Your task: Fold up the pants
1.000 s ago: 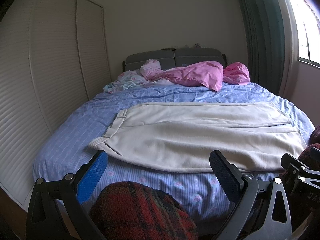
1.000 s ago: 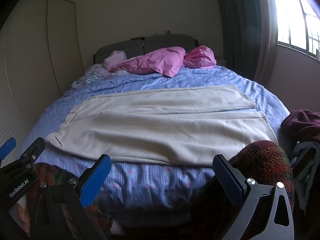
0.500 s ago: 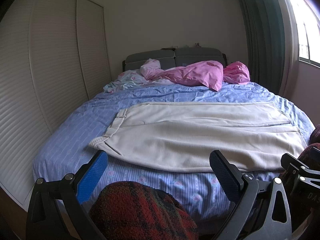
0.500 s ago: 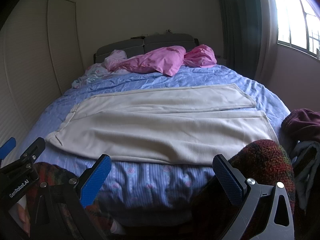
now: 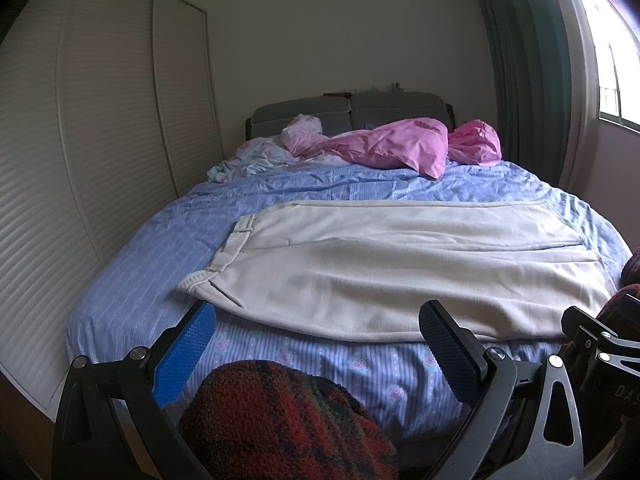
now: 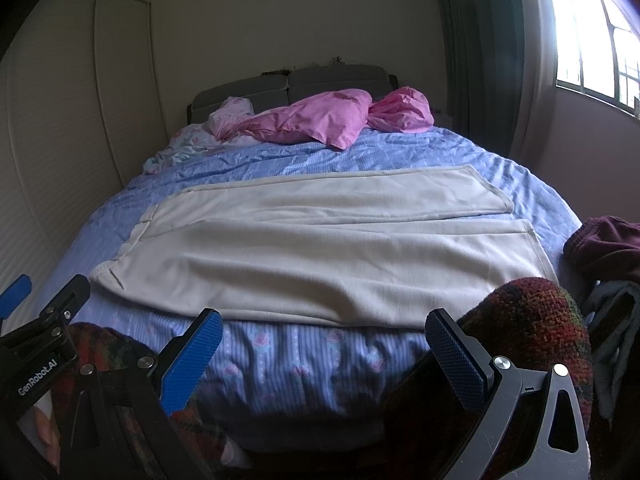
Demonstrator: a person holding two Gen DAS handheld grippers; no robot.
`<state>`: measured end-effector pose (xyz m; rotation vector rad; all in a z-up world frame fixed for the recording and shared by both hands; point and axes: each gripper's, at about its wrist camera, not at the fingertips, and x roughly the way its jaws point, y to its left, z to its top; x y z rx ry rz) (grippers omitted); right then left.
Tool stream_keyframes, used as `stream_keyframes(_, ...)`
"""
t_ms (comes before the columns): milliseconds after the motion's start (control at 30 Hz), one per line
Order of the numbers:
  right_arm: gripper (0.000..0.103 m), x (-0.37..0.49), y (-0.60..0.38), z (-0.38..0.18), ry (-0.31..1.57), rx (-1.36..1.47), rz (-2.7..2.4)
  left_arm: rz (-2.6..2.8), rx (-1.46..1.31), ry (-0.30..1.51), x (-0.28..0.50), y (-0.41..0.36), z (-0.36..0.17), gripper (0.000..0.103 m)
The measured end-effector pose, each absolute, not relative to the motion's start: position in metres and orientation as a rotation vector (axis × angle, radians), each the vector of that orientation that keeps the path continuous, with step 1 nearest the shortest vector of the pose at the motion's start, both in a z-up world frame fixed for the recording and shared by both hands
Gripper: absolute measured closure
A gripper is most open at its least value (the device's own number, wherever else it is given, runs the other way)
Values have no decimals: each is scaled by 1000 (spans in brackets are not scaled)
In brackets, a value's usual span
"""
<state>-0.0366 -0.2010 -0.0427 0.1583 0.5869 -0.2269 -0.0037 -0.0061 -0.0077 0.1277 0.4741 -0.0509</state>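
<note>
Cream fleece pants (image 5: 400,264) lie flat, sideways across the blue striped bed (image 5: 168,240), legs together for folding. Your left claw (image 5: 320,340) and right claw (image 6: 324,344) hover wide open, empty, near its front edge.

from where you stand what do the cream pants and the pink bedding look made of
Cream pants: soft matte knit or fleece, probably; the surface looks faintly fuzzy, drapes in shallow rolls and shows no sheen. Pink bedding: thin, smooth woven cloth, perhaps cotton or a blend; it crumples into sharp small creases and catches a slight shine.
</note>
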Motion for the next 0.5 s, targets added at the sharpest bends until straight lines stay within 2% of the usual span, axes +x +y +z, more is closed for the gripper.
stream_keyframes(267,0,-24,-204,-46,627,164,-216,-42,126,523,5,-2,-27,0)
stream_keyframes(500,0,8,-205,-58,689,196,-191,-24,119,642,36,2,-32,0)
